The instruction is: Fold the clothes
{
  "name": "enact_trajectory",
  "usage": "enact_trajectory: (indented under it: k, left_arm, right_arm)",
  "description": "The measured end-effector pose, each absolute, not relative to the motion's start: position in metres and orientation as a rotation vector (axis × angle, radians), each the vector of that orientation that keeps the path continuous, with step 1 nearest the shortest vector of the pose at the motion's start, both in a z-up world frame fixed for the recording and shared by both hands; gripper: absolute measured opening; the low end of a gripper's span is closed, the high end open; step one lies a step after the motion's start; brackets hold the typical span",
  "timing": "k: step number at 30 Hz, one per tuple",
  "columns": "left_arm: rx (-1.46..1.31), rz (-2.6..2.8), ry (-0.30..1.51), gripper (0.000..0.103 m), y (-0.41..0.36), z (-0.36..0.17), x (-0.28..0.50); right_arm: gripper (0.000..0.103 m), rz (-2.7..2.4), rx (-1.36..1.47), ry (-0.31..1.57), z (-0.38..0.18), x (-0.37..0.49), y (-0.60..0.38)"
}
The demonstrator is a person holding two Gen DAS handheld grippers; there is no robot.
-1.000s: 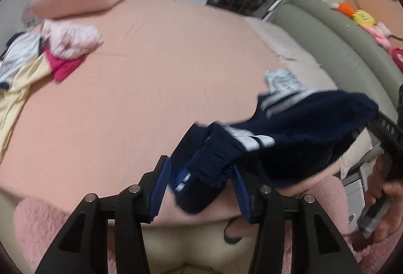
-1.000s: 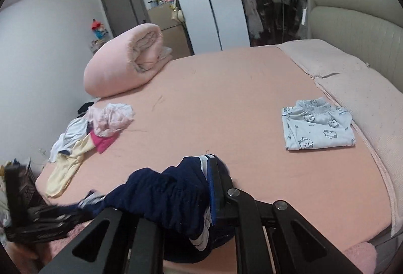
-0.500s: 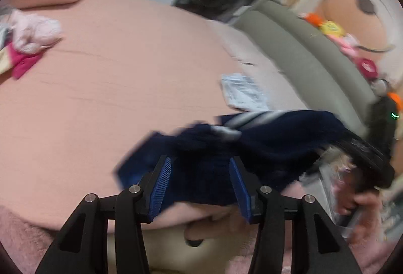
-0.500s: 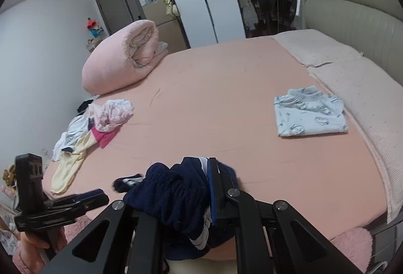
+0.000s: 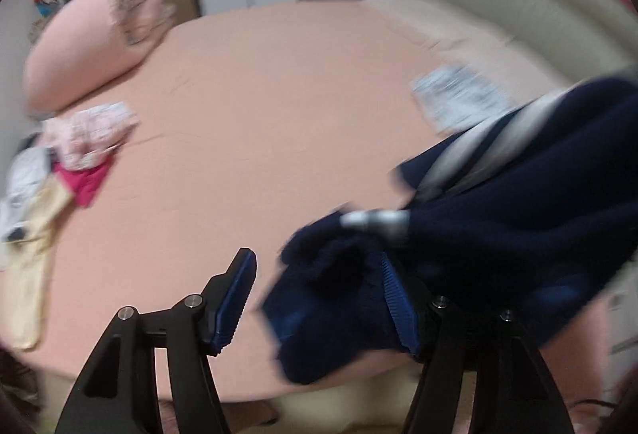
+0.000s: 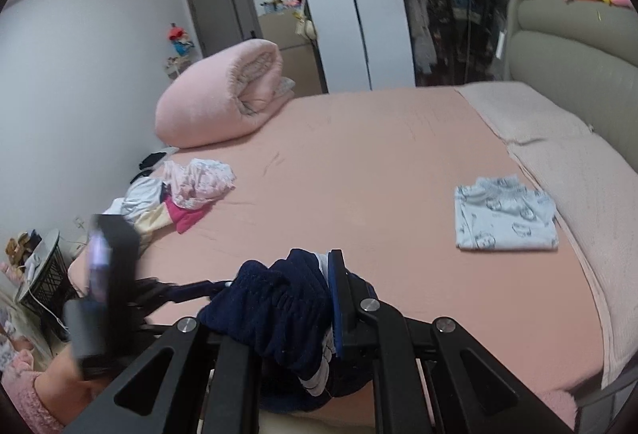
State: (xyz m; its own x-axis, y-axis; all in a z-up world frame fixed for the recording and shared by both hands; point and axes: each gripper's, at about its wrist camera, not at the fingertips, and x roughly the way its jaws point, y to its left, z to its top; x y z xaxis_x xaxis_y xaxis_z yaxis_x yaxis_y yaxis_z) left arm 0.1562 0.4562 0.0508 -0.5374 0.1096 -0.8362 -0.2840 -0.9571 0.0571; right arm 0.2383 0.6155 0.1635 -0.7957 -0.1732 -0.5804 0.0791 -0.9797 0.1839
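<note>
Now the right gripper [image 6: 275, 306] is clamped on the bunched navy fleece garment with white stripes [image 5: 498, 218] above the near edge of the pink bed [image 6: 379, 175], while the left gripper's [image 5: 319, 298] jaws, just widened, no longer pinch it, so its loose end may sag and tangle.

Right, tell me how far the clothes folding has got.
Done: one pale printed top lies folded flat on the bed. In hand: the navy garment, clamped in the right tongs; the left tongs have just been opening and their pads no longer pinch it. Left: that garment and the heap of unfolded clothes at the bed's edge.
</note>
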Motion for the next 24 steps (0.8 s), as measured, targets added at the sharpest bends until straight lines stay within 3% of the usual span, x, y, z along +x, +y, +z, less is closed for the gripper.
enact_trajectory:
  k: [4,9,10,11,14,16,20,24]
  left_arm:
    - [-1.476,2.604,0.257,0.063,0.426,0.030,0.159]
    - [-1.439,2.654,-0.030,0.060,0.374,0.049,0.175]
    - [-1.396,2.658,-0.093,0.047,0.367,0.055,0.174]
    - [-1.370,2.647,-0.121,0.024,0.363,0.060,0.167]
    - [-1.283,2.646,-0.127,0.013,0.368,0.087,0.130]
    - [-1.160,2.686,-0.109,0.013,0.374,0.124,0.111]
    - [-0.772,2.790,-0.071,0.015,0.372,0.220,0.126]
    - [-0.730,2.810,-0.053,0.016,0.364,0.225,0.149]
  right_arm:
    - [0.009,-2.887,0.932,-0.182,0.166,0.241,0.618]
    - [0.009,-2.894,1.084,-0.224,0.138,0.231,0.635]
    - [0.009,-2.869,1.123,-0.263,0.130,0.227,0.640]
    - [0.009,-2.842,1.160,-0.302,0.122,0.223,0.644]
    - [0.009,-2.764,1.184,-0.365,0.119,0.193,0.655]
    - [0.010,-2.771,1.137,-0.388,0.139,0.161,0.666]
    - [0.009,-2.884,0.810,-0.399,0.233,0.147,0.676]
    - [0.020,-2.946,0.588,-0.325,0.276,0.176,0.673]
